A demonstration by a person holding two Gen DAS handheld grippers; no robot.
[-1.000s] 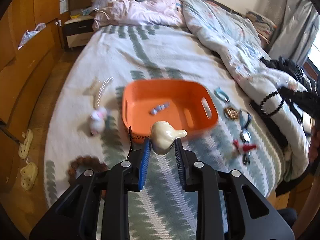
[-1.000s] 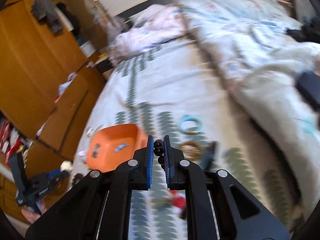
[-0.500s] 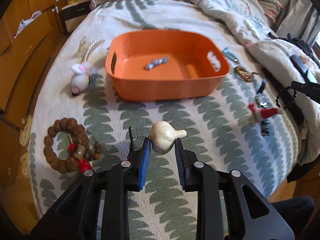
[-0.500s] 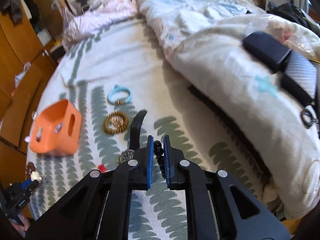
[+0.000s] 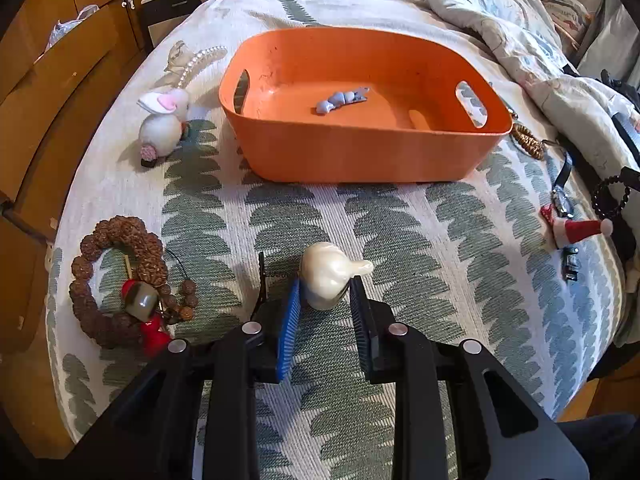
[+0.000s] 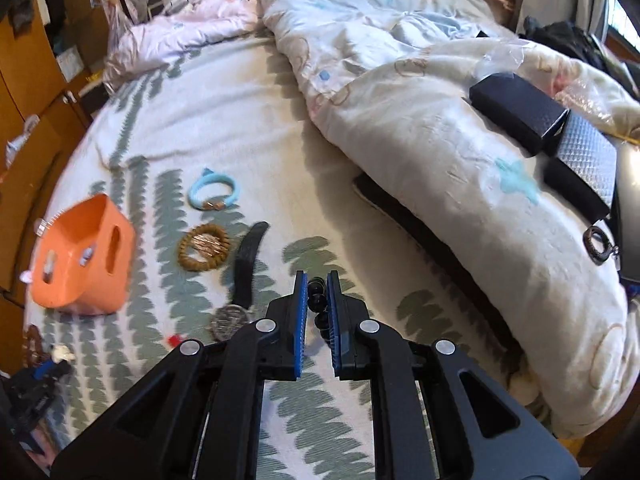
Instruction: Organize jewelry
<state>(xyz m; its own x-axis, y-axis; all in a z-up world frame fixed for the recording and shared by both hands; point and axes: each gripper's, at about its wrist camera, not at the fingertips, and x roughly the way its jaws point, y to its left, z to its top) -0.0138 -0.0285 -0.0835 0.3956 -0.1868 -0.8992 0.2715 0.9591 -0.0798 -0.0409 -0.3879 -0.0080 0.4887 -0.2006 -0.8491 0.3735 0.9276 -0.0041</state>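
While both your grippers hover over the bed, each is loaded.
Left gripper [image 5: 325,286] clamps the cream charm [image 5: 326,274]; right gripper [image 6: 317,285] pinches the black bead bracelet [image 6: 319,304].

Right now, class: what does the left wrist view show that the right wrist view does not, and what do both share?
Only the left view: the left gripper clamping a cream pendant and a white plush bunny. Only the right view: the right gripper shut on black beads and a light blue bracelet. Both show the orange basket.
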